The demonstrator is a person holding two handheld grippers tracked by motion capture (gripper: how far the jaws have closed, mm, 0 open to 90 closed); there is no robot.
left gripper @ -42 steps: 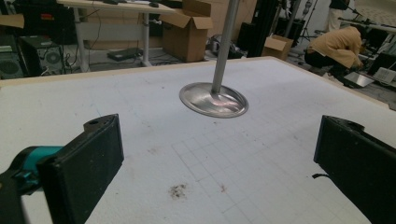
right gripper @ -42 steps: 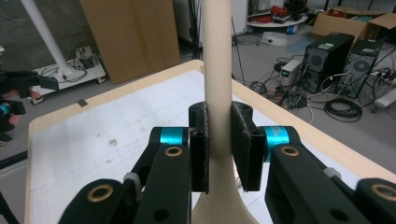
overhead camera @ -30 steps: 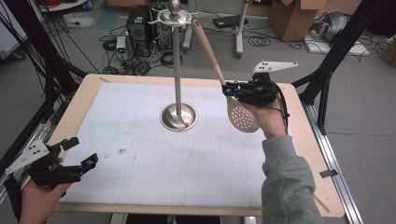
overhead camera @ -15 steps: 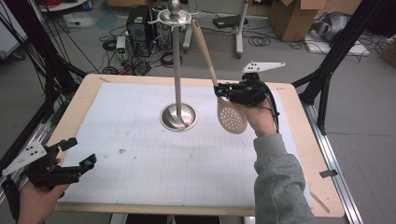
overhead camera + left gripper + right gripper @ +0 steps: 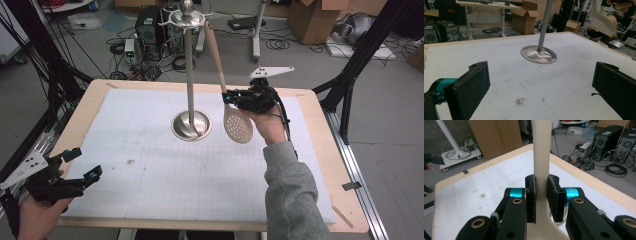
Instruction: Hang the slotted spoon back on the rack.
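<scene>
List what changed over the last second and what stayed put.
The right hand-held gripper, clamped on the slotted spoon, carried it left toward the stand, the handle top nearing the hooks. The left hand-held gripper stayed open near the mat's corner; the stand didn't move.

Slotted spoon (image 5: 541, 157): in the right gripper view the handle's upper end is cut off by the top edge and the perforated bowl by the bottom edge; the clamped stretch is hidden between the jaws of the right gripper (image 5: 541, 195). In the left gripper view the bowl (image 5: 602, 20) is cropped at the top edge. Stand pole (image 5: 544, 25): its top is lost past the same edge. Left gripper (image 5: 75, 167): the holding hand (image 5: 35, 217) is cut off at the high view's bottom edge.
</scene>
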